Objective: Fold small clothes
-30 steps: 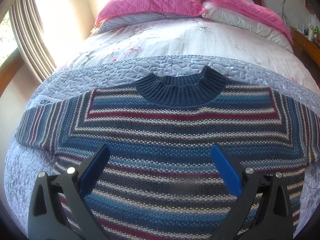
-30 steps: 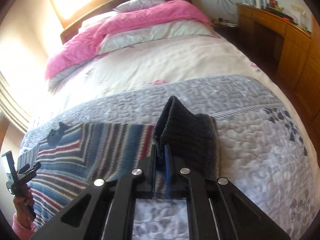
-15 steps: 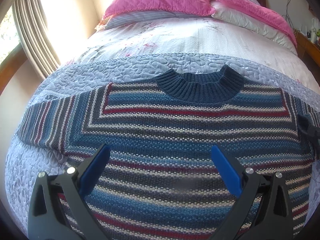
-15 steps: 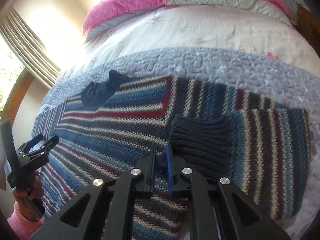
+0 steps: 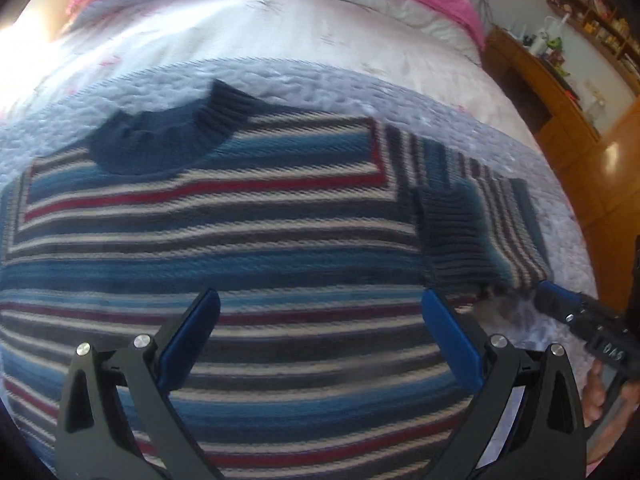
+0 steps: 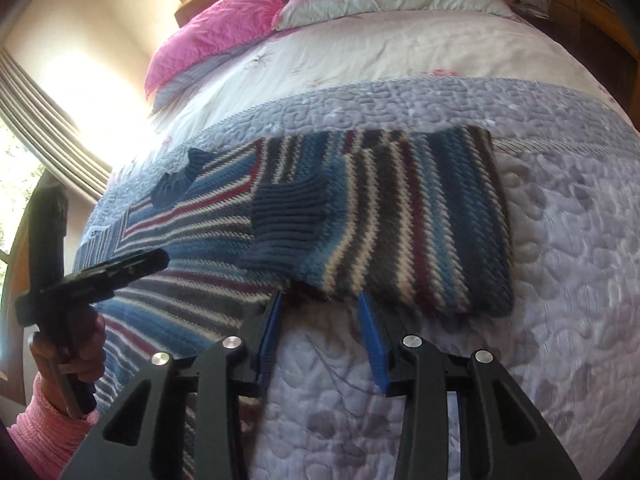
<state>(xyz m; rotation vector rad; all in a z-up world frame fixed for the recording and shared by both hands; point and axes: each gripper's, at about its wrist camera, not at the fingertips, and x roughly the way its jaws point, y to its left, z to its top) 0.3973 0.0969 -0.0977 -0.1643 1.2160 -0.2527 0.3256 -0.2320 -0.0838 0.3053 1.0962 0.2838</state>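
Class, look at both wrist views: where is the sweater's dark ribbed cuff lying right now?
The dark ribbed cuff lies on the striped sweater, on its folded-in sleeve at the right, just ahead of the open right gripper.

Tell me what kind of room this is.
A bedroom, most likely: a bed under a grey quilted bedspread, pink quilted pillows by the headboard, and a wooden dresser alongside. A striped knit sweater lies on the bedspread.

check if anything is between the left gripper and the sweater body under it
Nothing visible. The left gripper hangs open right over the striped sweater, with only bare knit between its fingers. The folded sleeve lies off to its right, and the right gripper sits open at that sleeve's edge.
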